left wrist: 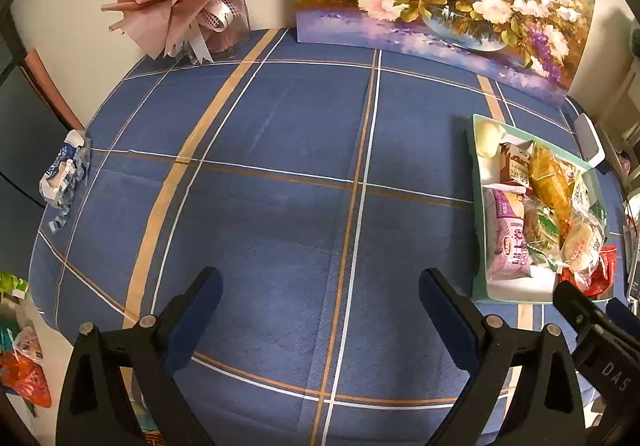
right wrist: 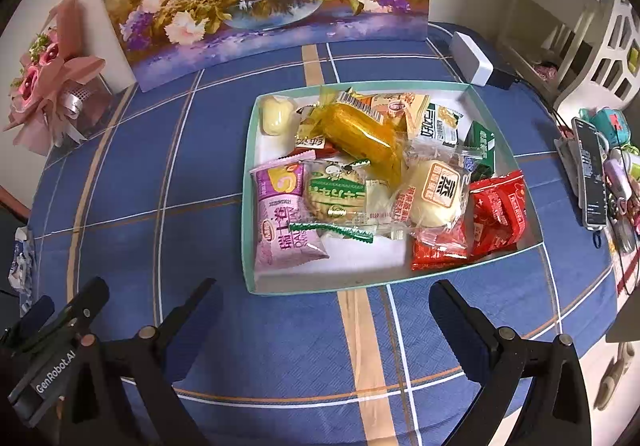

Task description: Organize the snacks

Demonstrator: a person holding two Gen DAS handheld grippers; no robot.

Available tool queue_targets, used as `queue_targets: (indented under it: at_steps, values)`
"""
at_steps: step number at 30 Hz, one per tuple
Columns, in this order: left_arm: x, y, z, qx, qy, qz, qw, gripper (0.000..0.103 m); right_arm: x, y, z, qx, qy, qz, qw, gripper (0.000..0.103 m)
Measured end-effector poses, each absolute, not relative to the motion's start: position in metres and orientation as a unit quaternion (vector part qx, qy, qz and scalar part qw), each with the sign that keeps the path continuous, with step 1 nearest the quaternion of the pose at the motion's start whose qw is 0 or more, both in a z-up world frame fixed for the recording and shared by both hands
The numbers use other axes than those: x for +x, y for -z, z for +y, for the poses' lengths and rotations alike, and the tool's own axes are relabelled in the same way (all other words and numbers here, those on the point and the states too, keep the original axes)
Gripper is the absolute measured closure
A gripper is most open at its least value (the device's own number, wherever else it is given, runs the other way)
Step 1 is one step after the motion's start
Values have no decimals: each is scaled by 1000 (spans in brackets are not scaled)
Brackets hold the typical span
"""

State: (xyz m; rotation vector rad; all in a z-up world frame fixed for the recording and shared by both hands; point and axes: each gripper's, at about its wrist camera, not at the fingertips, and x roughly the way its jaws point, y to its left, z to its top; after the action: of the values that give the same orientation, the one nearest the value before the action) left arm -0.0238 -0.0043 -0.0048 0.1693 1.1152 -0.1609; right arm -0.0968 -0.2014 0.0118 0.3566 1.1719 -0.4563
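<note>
I am holding both tools, left tool (left wrist: 320, 298) and right tool (right wrist: 324, 306), wide and empty over the bench (left wrist: 280, 166), judging the blue-white packet (left wrist: 64, 174) as the next pickup for the tray (right wrist: 248, 206).

Two black handheld grippers with dark blue finger pads hover side by side, both pointing toward twelve o'clock. The left gripper (left wrist: 320, 302) has its fingers spread wide with nothing between them. The right gripper (right wrist: 324, 310), at three o'clock from the left one, is likewise spread wide and holding nothing.

tray (left wrist: 480, 206) far side cut by frame edge | red packets (left wrist: 596, 278) partly behind right tongs (left wrist: 592, 310)
</note>
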Motion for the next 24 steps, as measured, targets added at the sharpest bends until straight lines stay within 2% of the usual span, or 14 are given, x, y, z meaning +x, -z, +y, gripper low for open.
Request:
queue_targets:
  at_steps: [24]
  values:
    - [-19, 9, -1, 96, 45, 533, 840, 5, -95, -14, -206, 164, 213, 538, 799, 0]
